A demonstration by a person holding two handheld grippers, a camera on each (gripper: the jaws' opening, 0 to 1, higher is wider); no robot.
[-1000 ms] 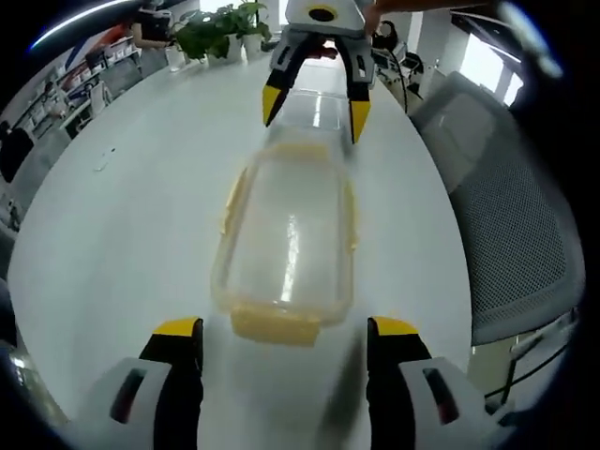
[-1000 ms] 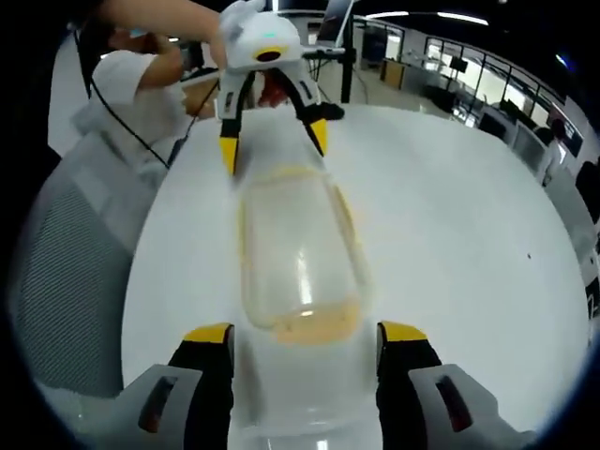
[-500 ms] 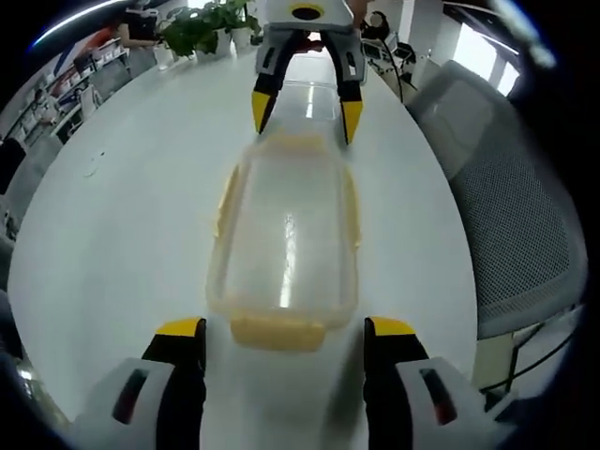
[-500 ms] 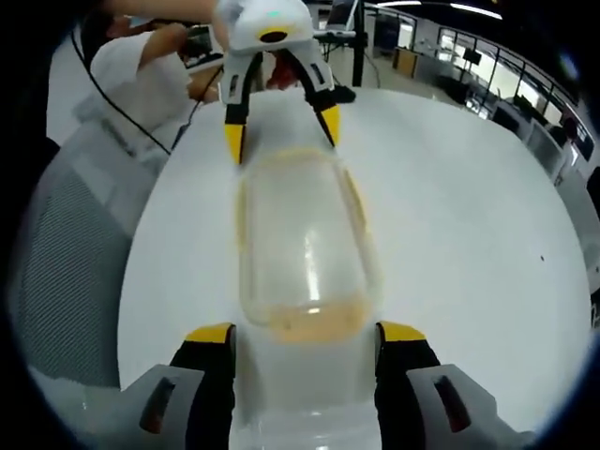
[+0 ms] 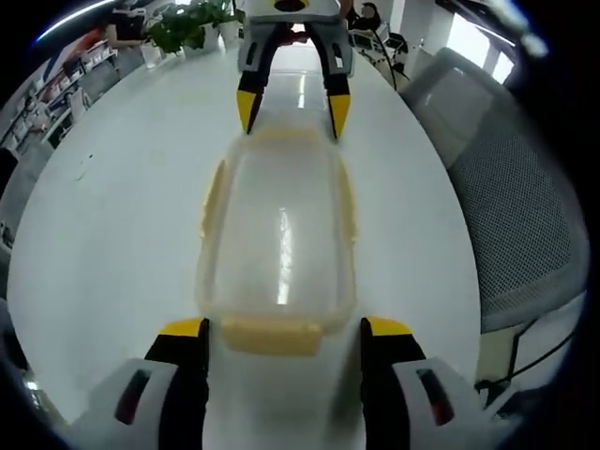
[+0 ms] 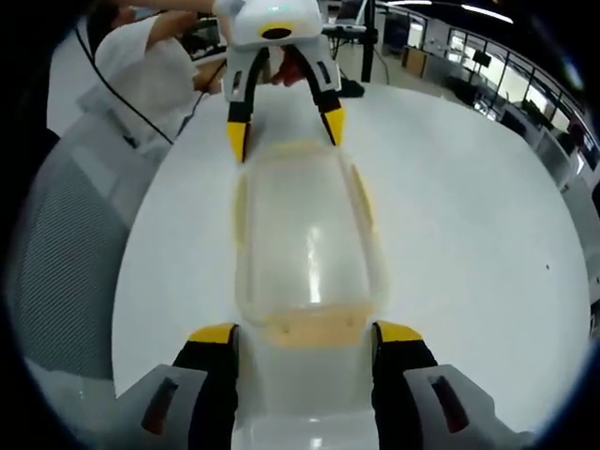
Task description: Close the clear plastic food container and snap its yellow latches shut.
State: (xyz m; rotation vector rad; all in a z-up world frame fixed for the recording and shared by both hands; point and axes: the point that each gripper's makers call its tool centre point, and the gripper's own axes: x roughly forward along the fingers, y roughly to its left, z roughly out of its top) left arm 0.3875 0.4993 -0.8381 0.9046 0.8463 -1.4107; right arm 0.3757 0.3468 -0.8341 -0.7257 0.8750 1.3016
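Both grippers closer | container (image 5: 277, 248) between open, empty fingers (image 5: 187, 328)

Left hand-held gripper (image 5: 281, 328) and right hand-held gripper (image 6: 305, 333) face to face (both jaws spread wide).

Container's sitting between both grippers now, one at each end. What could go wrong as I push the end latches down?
1. Both grippers' fingers stand open, one pair at each end of the clear container, so nothing clamps it. Pressing the near yellow latch could slide it along the smooth white table.
2. The left gripper and right gripper face each other, so uneven pressure may tip one end up.
3. The side latches appear flared out; the lid may be only loosely seated.
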